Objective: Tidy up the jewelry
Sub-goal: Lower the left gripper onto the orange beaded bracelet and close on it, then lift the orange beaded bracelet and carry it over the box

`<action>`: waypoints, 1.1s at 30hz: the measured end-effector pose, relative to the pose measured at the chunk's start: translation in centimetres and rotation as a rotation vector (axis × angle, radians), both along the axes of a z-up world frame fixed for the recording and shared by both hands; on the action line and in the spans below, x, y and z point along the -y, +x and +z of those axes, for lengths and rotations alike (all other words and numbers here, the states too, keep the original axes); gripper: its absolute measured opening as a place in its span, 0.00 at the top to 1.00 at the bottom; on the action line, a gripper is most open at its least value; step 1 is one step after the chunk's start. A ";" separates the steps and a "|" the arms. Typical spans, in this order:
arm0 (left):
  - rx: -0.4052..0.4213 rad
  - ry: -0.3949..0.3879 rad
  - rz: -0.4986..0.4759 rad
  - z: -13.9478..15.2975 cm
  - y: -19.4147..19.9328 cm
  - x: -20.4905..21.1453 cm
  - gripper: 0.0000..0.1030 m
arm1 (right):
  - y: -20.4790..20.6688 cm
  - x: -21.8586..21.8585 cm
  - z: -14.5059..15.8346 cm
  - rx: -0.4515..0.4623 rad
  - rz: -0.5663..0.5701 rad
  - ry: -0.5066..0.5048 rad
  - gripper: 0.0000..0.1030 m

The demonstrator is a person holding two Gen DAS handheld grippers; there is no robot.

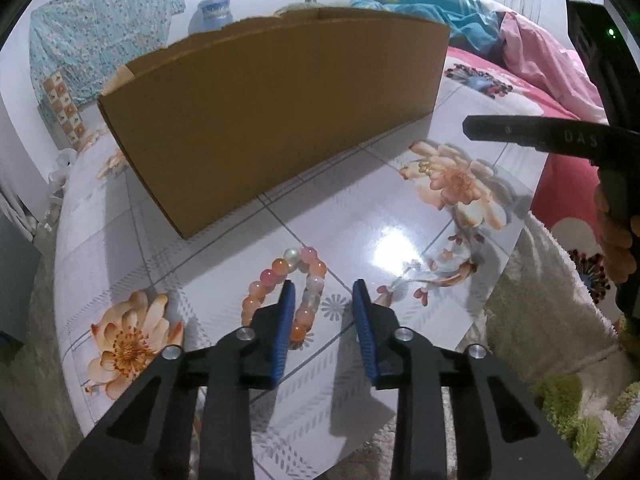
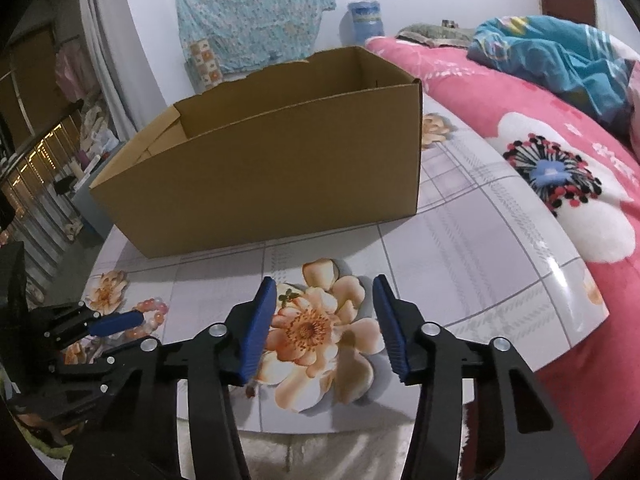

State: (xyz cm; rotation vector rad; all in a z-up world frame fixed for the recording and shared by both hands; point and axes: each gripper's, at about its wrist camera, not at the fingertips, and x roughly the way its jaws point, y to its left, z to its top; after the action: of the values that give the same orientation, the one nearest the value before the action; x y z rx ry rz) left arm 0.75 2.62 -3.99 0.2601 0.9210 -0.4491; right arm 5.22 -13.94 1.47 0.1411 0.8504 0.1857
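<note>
A: Left gripper (image 1: 324, 292)?
B: Part open, gripping nothing. Bead bracelet (image 1: 286, 296) flat on floral mat (image 1: 224, 264), left finger (image 1: 285, 320) inside the loop.
A: Right gripper (image 2: 325, 294)?
B: Part open, empty, over printed flower (image 2: 316, 332). Cardboard box (image 2: 280, 160) behind.

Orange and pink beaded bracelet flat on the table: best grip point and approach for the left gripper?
Take the orange and pink beaded bracelet across one strand of the ring, on its right-hand arc, coming from above. It lies flat on the floral tablecloth, so one finger goes inside the loop, the other outside. The left gripper already straddles that arc, jaws not yet pressing.
</note>
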 end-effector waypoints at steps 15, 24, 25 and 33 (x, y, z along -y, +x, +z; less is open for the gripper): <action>-0.009 -0.013 -0.004 0.0 1.4 0.1 0.89 | 1.1 -5.9 -2.0 -0.022 0.214 -0.148 0.72; -0.023 -0.031 -0.034 0.1 2.2 -0.4 0.90 | 2.0 -6.6 -2.2 -0.010 0.397 -0.200 0.74; -0.025 -0.032 -0.035 0.1 2.2 -0.5 0.90 | 2.2 -6.7 -2.2 -0.012 0.415 -0.200 0.75; -0.034 -0.037 -0.047 0.2 2.7 -0.8 0.90 | 2.6 -8.0 -2.0 -0.021 0.556 -0.224 0.78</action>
State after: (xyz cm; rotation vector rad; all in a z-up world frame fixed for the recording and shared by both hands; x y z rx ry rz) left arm 3.45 3.43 -3.84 0.2415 0.9406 -0.5152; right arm 7.84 -5.98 -0.48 -0.3088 0.9108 0.6071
